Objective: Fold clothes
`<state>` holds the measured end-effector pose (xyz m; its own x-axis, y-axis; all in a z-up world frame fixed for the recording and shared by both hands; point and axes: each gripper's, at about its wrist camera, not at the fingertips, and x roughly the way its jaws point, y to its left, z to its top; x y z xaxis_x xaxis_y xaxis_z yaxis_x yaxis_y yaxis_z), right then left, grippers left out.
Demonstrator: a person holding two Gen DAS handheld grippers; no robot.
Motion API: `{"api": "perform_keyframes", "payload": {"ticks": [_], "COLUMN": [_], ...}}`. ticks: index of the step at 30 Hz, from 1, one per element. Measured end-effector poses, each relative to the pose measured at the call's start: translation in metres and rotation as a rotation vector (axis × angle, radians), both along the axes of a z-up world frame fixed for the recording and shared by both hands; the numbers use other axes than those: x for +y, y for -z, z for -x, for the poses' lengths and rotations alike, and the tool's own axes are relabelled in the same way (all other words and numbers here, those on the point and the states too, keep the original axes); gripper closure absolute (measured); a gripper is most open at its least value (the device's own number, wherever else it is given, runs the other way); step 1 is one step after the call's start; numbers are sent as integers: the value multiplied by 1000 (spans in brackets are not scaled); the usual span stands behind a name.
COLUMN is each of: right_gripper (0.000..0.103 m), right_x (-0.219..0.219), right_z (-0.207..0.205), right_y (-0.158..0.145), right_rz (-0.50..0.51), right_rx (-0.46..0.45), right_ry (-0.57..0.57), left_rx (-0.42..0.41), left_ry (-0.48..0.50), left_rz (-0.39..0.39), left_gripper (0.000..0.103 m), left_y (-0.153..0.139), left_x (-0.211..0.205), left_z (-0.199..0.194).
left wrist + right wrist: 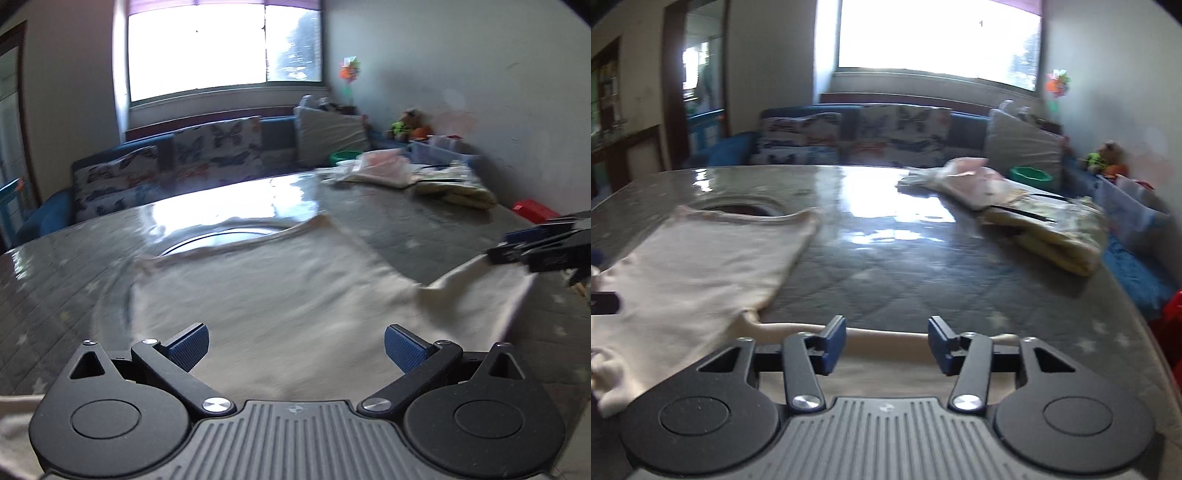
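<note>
Shirt [266, 295], cream and blurred, lies flat on the glossy desk [424, 225] so I can fold it, my left claw [295, 347] spread over its body and my right claw [886, 345] spread above its sleeve edge.

Window: wide window [225, 51], blown out with daylight, in the far wall
Walls: pale, plain; right wall [461, 55] faintly marked
Sofa: blue sofa [967, 129] under the window, with butterfly-print cushions [218, 144]
Doorway: dark-framed doorway [701, 74] at left
Table: glossy grey quilted table [905, 258], mirroring the window glare
</note>
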<state>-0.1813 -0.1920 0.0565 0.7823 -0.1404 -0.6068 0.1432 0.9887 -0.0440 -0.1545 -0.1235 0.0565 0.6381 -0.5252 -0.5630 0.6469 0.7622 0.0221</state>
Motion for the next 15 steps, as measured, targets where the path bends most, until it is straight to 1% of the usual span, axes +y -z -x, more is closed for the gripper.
{"api": "perform_keyframes", "payload": {"ticks": [2,3,5,8,12,15], "right_gripper": [49,49,49,49,41,35], "right_x": [10,13,15,9,-10,-31], "right_z": [-1,-2,-3,1,11,18], "right_y": [3,6,14,23,30,31], "right_rz": [-3,-4,-16,-11,-7,-6], "right_rx": [10,20,53,84,94,98], "right_ry": [-50,-63,-67,-43,4,59], "left_rx": [9,14,17,9,-10,-21], "left_ry": [56,78,114,156,183,192], "left_rz": [-3,-12,-41,-90,-121,-118], "left_gripper": [2,6,10,18,19,18], "left_y": [2,5,12,23,35,38], "left_x": [-17,-24,-37,-51,-57,-58], "left_z": [8,11,16,25,33,36]}}
